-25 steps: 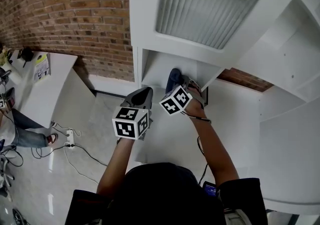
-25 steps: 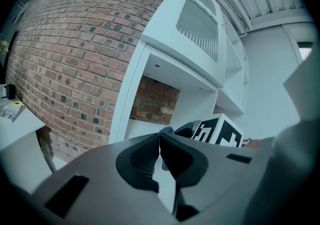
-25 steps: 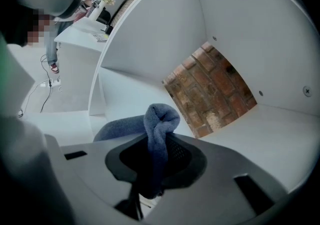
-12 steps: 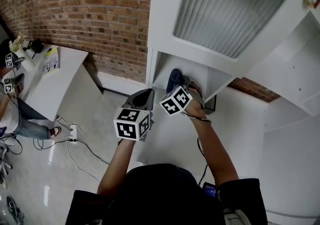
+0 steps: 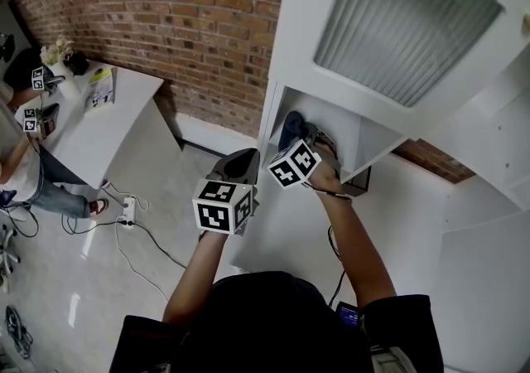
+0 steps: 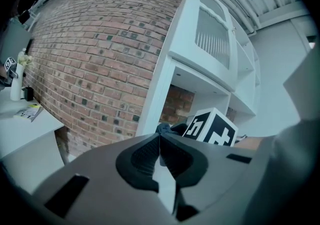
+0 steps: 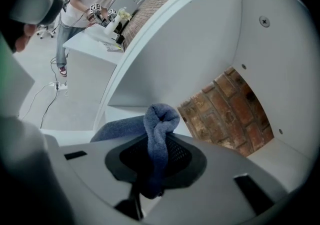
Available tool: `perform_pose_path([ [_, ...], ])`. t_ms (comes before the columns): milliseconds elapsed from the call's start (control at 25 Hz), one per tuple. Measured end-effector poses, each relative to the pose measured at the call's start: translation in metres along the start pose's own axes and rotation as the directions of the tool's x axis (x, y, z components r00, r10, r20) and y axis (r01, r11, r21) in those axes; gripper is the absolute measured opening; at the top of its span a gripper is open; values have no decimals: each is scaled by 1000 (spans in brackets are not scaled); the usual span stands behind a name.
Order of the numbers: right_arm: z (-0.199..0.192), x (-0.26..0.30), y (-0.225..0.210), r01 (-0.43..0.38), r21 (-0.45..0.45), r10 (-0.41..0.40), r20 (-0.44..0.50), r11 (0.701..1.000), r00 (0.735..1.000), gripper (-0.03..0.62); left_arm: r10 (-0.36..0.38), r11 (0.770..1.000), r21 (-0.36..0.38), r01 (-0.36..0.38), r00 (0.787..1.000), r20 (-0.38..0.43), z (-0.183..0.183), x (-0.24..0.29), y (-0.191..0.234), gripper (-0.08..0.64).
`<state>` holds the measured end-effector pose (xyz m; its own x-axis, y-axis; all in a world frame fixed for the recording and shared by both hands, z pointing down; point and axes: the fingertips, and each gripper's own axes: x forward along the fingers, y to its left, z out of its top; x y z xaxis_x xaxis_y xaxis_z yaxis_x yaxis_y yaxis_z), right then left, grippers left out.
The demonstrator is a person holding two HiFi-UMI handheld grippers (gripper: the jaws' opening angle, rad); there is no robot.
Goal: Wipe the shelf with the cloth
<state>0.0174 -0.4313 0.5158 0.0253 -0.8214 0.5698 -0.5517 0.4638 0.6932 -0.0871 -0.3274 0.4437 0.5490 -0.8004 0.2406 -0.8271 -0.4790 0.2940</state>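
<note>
Right hand-held gripper (image 7: 155, 166): jaws clamped on cloth (image 7: 161, 119), a blue-grey fold bunched upright between them, the remainder trailing to the left. The cloth is held at the mouth of the shelf (image 5: 333, 124), the open compartment under the ribbed door (image 5: 406, 23); contact with the shelf board cannot be confirmed.

Left hand-held gripper (image 6: 161, 155): jaws together, nothing held, positioned outside the compartment, just beside the right.

Step in hand, as judged: wiping the shelf board.

Recommended handling: the cloth is to be pressed flat on the board, not dragged by its bunched tip. Strokes are to be run from the brick-backed rear to the front edge, overlapped, corners included.
</note>
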Motion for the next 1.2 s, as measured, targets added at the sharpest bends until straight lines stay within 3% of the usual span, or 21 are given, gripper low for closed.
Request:
perform_pose_path([
  [400, 28, 4, 14, -16, -14, 16, 32, 1000, 999, 81, 45, 999, -20, -45, 999, 0, -4, -12, 19, 17],
  [1200, 19, 3, 11, -4, -9, 5, 39, 1000, 999, 81, 29, 999, -16, -29, 1000, -6, -6, -5, 9, 17],
])
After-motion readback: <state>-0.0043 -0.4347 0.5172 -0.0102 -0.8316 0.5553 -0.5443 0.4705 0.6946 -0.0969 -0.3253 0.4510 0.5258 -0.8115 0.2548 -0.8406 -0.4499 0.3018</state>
